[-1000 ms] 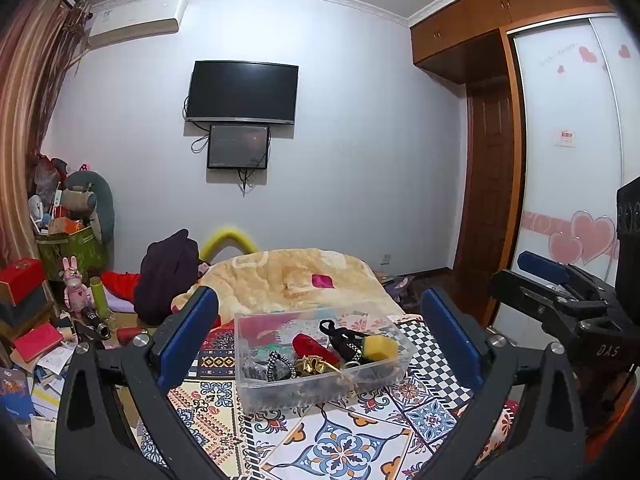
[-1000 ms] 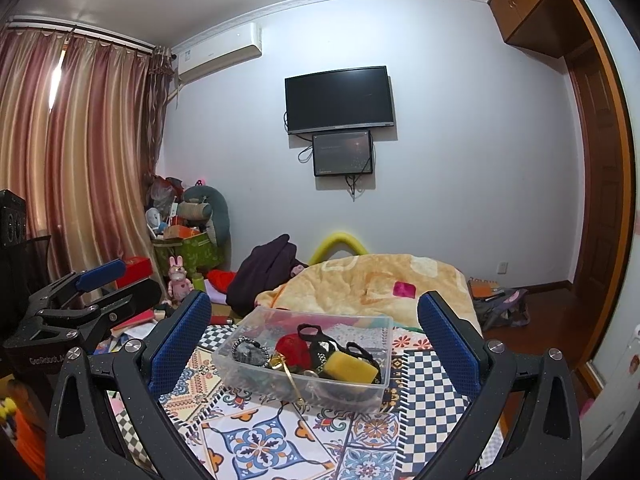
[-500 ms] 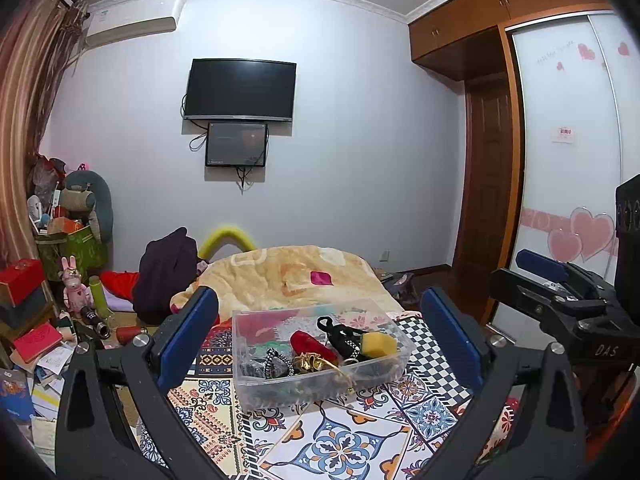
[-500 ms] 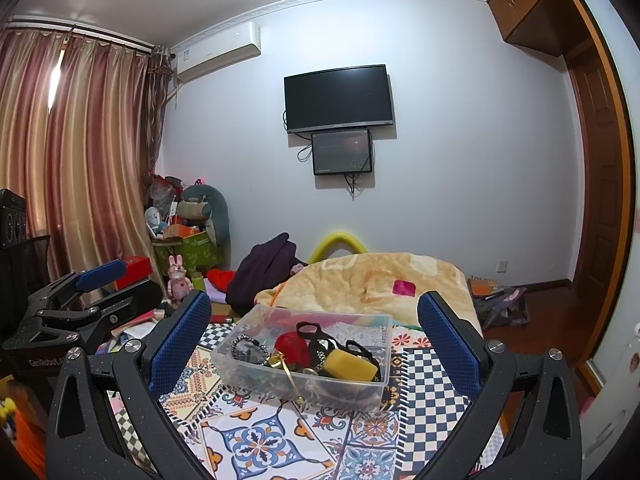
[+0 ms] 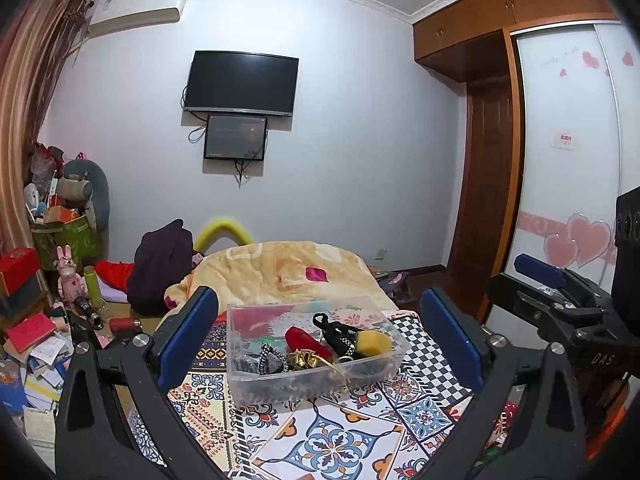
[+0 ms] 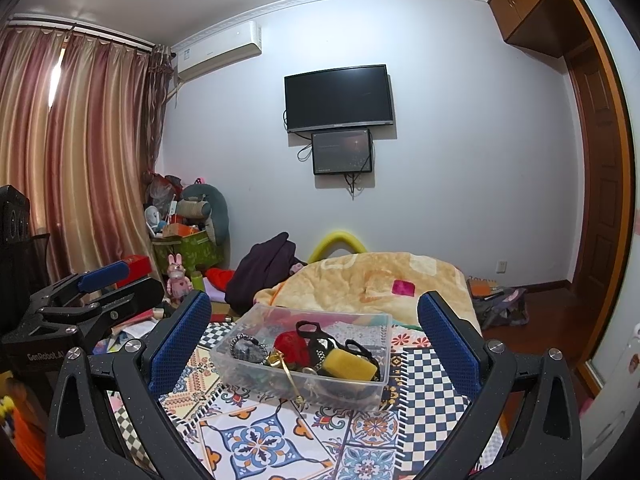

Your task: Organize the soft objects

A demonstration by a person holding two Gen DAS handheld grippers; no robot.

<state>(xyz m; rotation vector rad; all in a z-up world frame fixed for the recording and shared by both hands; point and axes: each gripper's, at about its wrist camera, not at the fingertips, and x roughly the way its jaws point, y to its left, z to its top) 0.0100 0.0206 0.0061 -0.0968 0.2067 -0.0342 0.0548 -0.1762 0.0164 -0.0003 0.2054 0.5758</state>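
A clear plastic box [image 5: 384, 376] [image 6: 360, 386] stands on the patterned tablecloth [image 5: 332, 436] ahead of both grippers. It holds a yellow sponge [image 5: 374, 342] [image 6: 350, 364], a red soft item [image 5: 306, 340] [image 6: 292, 344], black straps [image 5: 336, 332], a beaded band [image 6: 246, 346] and a gold piece [image 5: 304, 358]. My left gripper [image 5: 320, 344] is open and empty, short of the box. My right gripper [image 6: 314, 344] is open and empty too, also short of it. Each gripper shows at the other view's edge.
A beige blanket [image 5: 280, 272] is heaped behind the box, with a dark garment [image 5: 160, 268] to its left. Toys, boxes and papers clutter the left side [image 5: 48, 312]. A wardrobe and door [image 5: 492, 184] stand at the right.
Both views have shifted only slightly; the box sits a touch lower and nearer in the left wrist view. Both grippers stay open.
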